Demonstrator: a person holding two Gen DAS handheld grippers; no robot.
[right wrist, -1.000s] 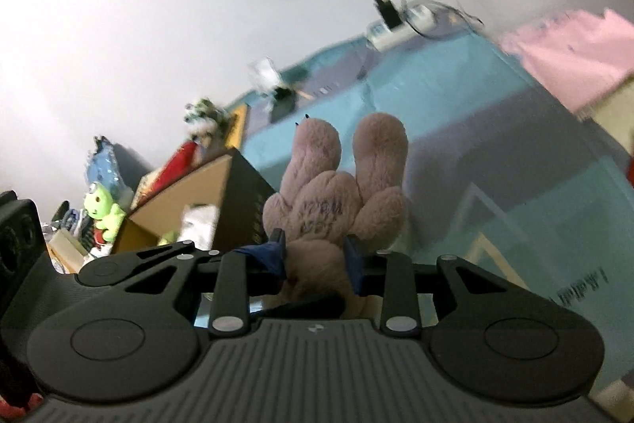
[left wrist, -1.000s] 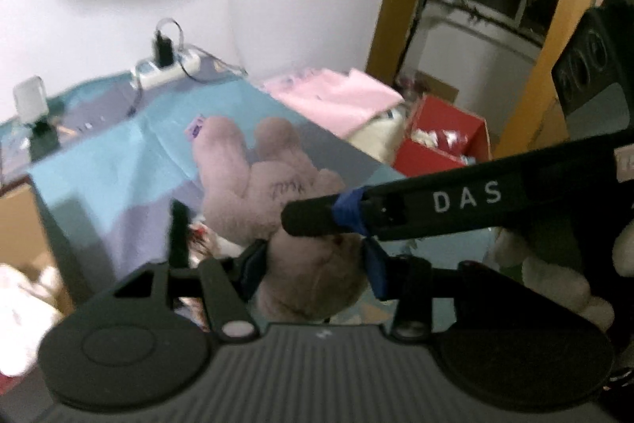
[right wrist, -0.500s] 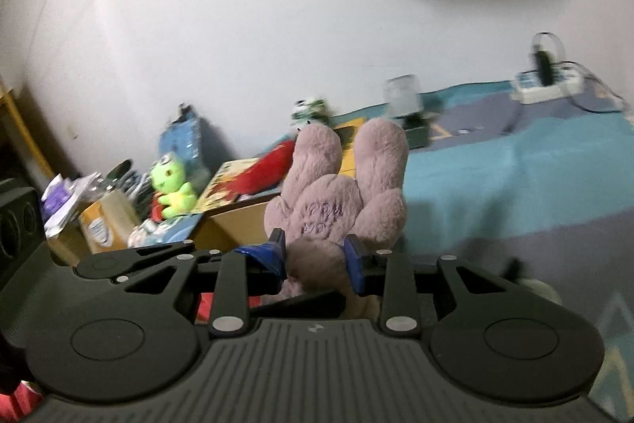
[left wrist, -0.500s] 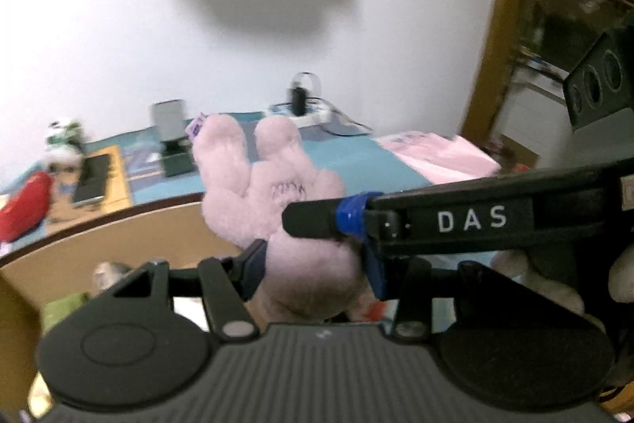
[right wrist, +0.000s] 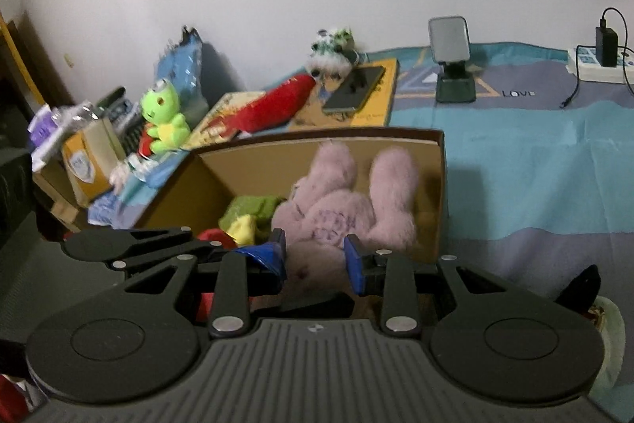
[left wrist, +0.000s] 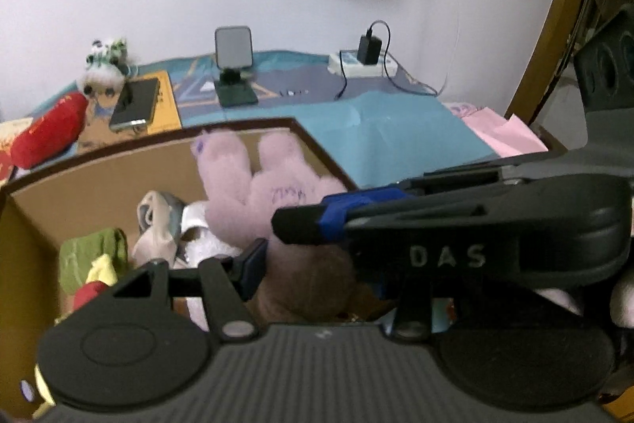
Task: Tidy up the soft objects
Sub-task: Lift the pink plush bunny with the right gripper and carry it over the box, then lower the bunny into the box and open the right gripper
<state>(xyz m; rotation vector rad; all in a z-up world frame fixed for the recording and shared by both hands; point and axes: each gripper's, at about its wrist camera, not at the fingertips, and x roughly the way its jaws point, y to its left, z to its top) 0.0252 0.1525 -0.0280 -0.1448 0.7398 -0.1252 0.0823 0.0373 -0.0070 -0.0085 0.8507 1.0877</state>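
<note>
A pink plush toy (left wrist: 273, 185) (right wrist: 348, 209), its two long limbs pointing up, hangs in the mouth of a brown cardboard box (left wrist: 245, 126) (right wrist: 396, 136). My left gripper (left wrist: 313, 276) is shut on its lower body. My right gripper (right wrist: 315, 260) is shut on it too, blue pads pressing both sides. In the left wrist view one of the right gripper's fingers (left wrist: 297, 224) crosses in front and hides the left gripper's right finger. Inside the box lie a green cloth (left wrist: 91, 252) (right wrist: 253, 207), a grey-white soft piece (left wrist: 162, 224) and yellow and red bits.
Behind the box on the teal blanket (right wrist: 535, 145) are a red plush (right wrist: 273, 106), a green frog plush (right wrist: 162, 121), a small green-white plush (right wrist: 329, 52), a phone (right wrist: 354, 90), a phone stand (right wrist: 451, 58) and a power strip (right wrist: 594, 64). Pink cloth (left wrist: 503, 129) lies right.
Both grippers have swung left with the pink plush, from over the blanket to the cardboard box, and sunk slightly. The plush's limbs now stand inside the box rim. Both grips are unchanged.
</note>
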